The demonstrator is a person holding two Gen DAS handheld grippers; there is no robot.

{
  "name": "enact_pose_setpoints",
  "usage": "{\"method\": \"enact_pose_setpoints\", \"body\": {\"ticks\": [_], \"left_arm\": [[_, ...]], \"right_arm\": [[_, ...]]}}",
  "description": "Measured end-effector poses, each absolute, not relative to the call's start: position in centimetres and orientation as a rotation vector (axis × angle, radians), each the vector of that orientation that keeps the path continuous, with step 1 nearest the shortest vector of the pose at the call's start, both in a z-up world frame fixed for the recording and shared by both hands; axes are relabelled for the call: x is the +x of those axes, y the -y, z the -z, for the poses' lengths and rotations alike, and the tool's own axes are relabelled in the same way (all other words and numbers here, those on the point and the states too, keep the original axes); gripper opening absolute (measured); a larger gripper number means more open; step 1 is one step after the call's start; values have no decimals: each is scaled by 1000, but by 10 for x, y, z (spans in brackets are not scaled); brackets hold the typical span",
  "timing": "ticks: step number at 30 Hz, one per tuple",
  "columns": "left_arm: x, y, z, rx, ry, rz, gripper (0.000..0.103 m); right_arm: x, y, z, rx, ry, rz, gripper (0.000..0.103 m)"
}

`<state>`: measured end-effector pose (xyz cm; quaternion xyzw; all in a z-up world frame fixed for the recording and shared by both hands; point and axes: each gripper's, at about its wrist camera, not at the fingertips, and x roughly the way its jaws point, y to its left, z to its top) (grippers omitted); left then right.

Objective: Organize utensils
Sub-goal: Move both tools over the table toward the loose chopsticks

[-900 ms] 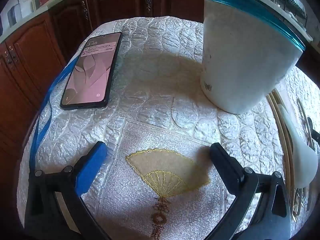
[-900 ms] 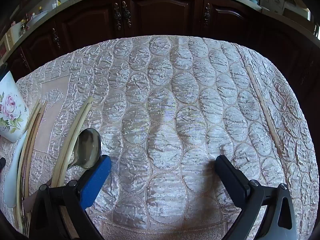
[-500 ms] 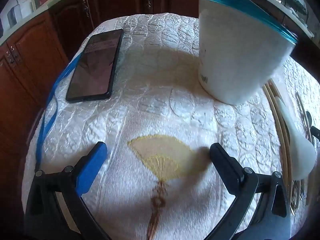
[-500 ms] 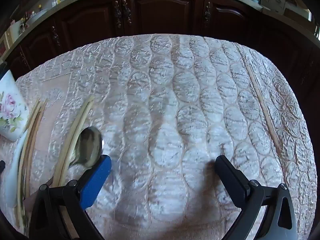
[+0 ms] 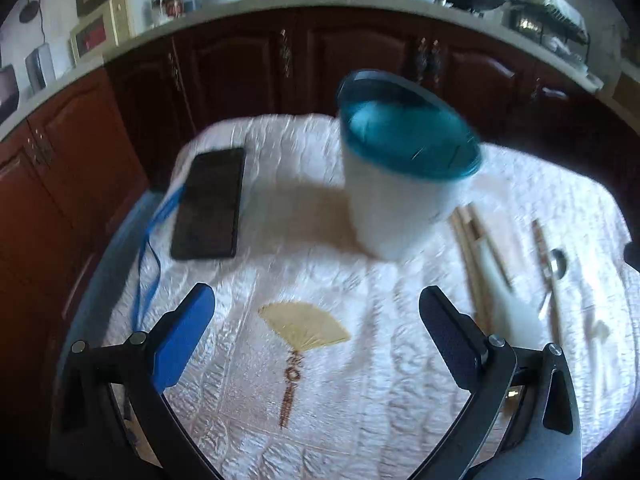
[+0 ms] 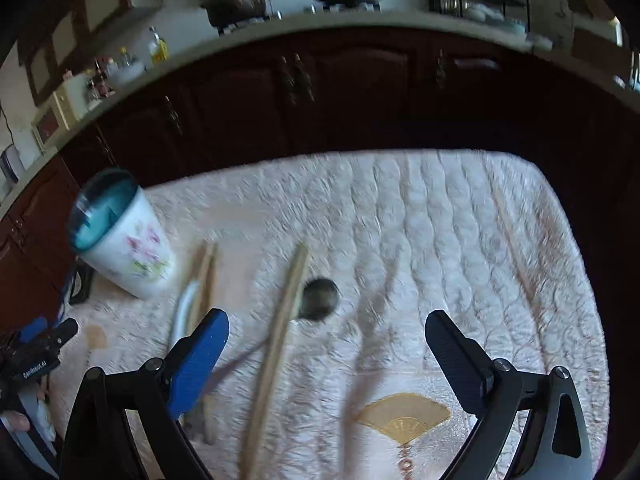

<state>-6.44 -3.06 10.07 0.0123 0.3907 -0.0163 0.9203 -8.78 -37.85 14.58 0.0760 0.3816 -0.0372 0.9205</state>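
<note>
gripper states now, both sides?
Left gripper: open, holding nothing, above the tablecloth.
Right gripper: open, holding nothing, above the chopstick and metal spoon.

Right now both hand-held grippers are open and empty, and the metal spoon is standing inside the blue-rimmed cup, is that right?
Not quite. The metal spoon lies flat on the tablecloth beside a chopstick, outside the cup, as the right wrist view shows. Both hand-held grippers are open and empty.
</note>
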Motion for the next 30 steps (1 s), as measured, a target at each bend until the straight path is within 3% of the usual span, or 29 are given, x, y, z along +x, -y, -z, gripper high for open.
{"method": "enact_pose_setpoints", "body": {"ticks": [12, 30], "left_arm": [[-81, 44, -157, 13, -690, 71, 102], [-89, 51, -177, -8, -652, 66, 102]], "right_arm": [[-90, 319, -197, 56, -680, 26, 98], [-93, 311, -209, 63, -657, 19, 98]]}}
